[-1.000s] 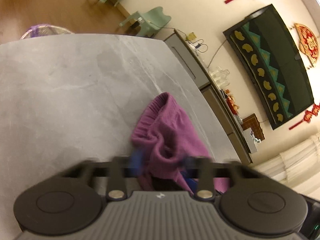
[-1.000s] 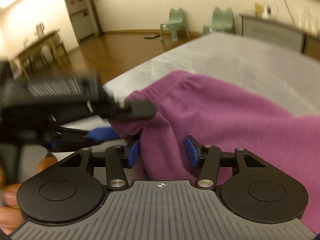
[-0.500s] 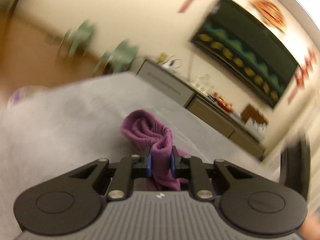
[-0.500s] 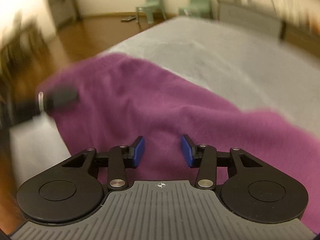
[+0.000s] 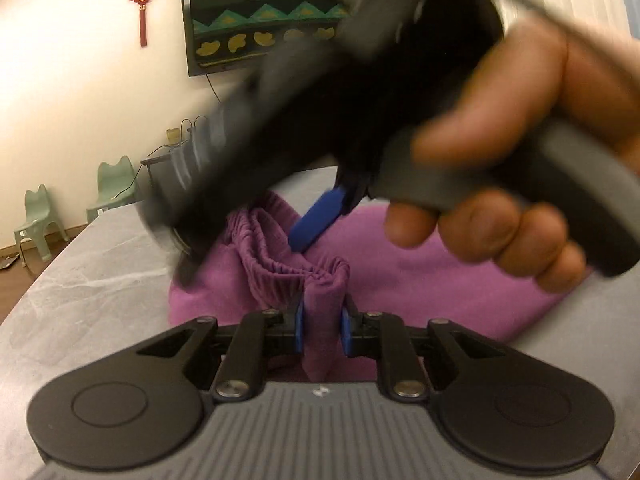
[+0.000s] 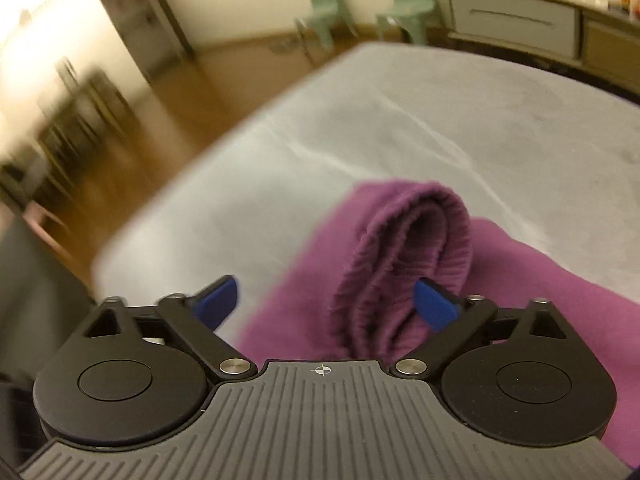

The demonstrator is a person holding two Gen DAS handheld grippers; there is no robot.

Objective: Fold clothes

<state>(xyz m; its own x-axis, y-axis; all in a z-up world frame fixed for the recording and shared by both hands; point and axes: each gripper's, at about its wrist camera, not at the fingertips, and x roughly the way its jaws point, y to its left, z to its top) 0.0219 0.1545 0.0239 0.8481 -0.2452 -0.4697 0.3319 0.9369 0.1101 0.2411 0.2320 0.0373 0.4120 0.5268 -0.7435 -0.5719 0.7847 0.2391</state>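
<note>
Right tongs (image 6: 324, 300) have spread apart off the garment (image 6: 520, 280) at lower centre while left tongs (image 5: 322, 326) stay clamped on its waistband; keep that pinch taut.

1. Our left gripper (image 5: 322, 330) has its blue pads drawn close together, pinching a fold of purple cloth (image 5: 320, 300) between them.
2. Our right gripper (image 6: 326, 300) has its jaws spread wide, and nothing is clamped between its blue pads.
3. In the left wrist view, our right hand (image 5: 520, 152) wraps its fingers around the right gripper's grey handle, blurred, above and just ahead of the left gripper.
</note>
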